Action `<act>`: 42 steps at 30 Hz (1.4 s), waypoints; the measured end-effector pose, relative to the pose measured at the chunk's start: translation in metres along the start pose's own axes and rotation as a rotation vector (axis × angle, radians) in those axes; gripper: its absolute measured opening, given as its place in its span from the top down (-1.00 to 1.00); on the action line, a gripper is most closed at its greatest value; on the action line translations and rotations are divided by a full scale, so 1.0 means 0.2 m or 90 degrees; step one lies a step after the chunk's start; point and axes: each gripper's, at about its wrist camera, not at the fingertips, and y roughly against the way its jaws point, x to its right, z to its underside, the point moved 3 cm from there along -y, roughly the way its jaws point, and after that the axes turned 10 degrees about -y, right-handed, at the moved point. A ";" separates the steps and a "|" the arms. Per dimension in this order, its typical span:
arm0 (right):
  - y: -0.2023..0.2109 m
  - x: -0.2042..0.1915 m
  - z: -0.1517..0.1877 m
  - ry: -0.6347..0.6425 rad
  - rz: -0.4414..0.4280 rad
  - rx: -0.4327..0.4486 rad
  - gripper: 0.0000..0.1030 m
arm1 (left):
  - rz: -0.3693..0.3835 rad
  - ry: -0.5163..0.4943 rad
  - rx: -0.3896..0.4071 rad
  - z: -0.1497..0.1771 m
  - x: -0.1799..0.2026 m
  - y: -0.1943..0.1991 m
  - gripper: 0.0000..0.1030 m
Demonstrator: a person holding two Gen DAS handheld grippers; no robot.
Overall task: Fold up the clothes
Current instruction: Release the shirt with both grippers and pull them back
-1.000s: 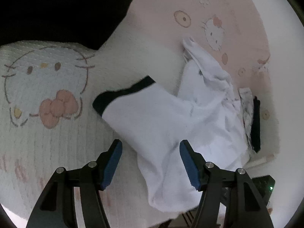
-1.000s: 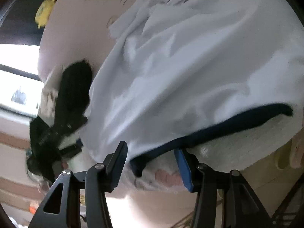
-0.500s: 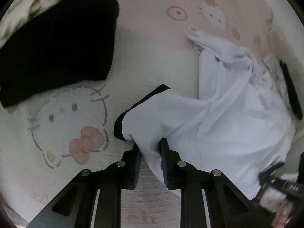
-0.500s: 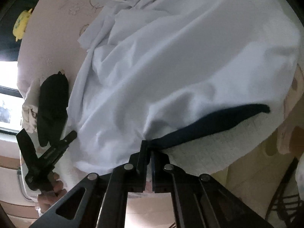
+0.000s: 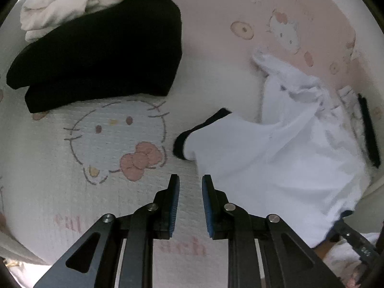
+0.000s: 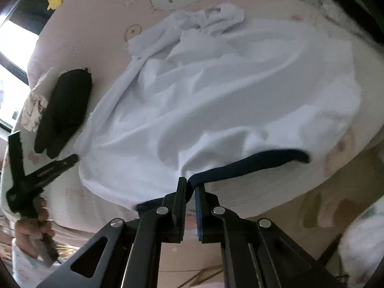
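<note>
Zero folds on the white garment (image 5: 276, 168) so far. It lies rumpled across the bed (image 5: 108, 204), its far end bunched toward the pink part of the cover and its dark hem band (image 6: 252, 165) along the near edge. One black garment (image 5: 100, 52) sits folded at the bed's far left, with a cream crumpled cloth (image 5: 72, 0) behind it; I judge that one done.

My right gripper (image 6: 190, 184) is clenched on the hem band at the near edge. Its jaws have just been easing open a little, but cloth is pinched between them and pulls taut.

My left gripper (image 5: 190, 180) has just been closing. A narrow gap shows bare cover between its pads, with nothing in it, and the garment's edge lies just beside its right finger.

Left to do, I judge: regrasp on the left, spread flat, then every fold.
</note>
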 end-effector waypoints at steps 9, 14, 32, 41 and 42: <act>0.22 0.04 -0.08 -0.030 -0.009 0.096 -0.12 | 0.137 0.115 0.016 -0.06 0.05 0.13 -0.25; 0.30 0.05 -0.12 -0.009 -0.020 0.154 -0.42 | 0.103 0.055 0.023 -0.11 0.17 0.14 -0.40; 0.33 0.04 -0.65 0.066 0.002 0.141 -0.50 | -0.037 -0.188 0.109 -0.26 0.60 0.19 -0.40; 0.25 0.19 -0.96 0.057 0.001 0.083 -0.50 | 0.002 -0.188 0.071 -0.38 0.56 0.18 -0.40; 0.24 0.19 -0.98 0.060 0.007 0.077 -0.50 | 0.009 -0.186 0.063 -0.40 0.56 0.18 -0.40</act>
